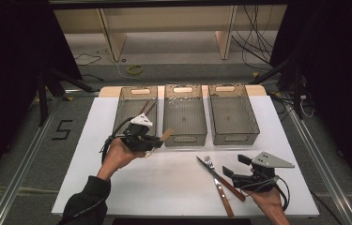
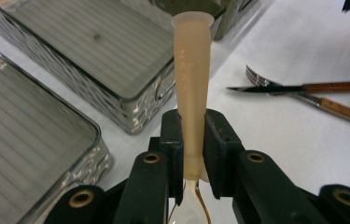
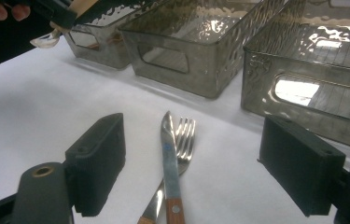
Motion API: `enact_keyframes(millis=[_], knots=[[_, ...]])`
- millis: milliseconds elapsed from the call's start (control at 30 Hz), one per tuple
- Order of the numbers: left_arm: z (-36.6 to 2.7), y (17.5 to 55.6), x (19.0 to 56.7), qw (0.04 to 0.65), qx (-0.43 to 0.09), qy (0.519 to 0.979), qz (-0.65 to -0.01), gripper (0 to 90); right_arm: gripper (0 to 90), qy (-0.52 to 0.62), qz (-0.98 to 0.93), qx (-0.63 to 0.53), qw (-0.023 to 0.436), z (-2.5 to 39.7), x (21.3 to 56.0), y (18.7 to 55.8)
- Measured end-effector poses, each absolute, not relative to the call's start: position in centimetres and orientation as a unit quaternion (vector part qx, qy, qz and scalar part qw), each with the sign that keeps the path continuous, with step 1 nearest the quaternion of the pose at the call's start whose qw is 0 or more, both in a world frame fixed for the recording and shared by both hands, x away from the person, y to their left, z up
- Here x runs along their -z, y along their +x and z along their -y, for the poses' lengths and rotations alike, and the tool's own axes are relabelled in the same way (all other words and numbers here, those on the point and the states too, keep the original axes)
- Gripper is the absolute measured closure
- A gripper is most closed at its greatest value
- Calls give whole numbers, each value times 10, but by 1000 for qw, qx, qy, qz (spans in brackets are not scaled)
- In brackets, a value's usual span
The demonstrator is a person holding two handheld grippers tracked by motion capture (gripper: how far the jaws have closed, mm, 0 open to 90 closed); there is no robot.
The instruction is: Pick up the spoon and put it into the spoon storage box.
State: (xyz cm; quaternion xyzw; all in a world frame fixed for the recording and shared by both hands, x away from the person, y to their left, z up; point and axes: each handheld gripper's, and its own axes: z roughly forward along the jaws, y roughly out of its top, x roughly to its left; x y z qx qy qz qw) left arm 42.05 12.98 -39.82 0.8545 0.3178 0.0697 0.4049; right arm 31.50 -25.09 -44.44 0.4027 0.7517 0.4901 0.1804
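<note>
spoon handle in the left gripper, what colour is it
Pale translucent beige, seen best in the left gripper view: the spoon handle stands clamped in the left gripper.

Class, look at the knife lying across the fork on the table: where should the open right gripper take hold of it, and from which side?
Probably the wooden handle, from above. The knife lies flat on the table, its blade crossing the fork, so the blade end is crowded and thin. The handle points toward the right gripper, whose jaws stand wide enough to straddle it.
</note>
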Motion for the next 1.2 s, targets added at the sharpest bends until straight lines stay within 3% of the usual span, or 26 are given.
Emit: enact_keyframes(millis=[1200], knots=[[-99,472,373,431,-93,829,-343,783,234,400,-753,-491,178,251,444,315]])
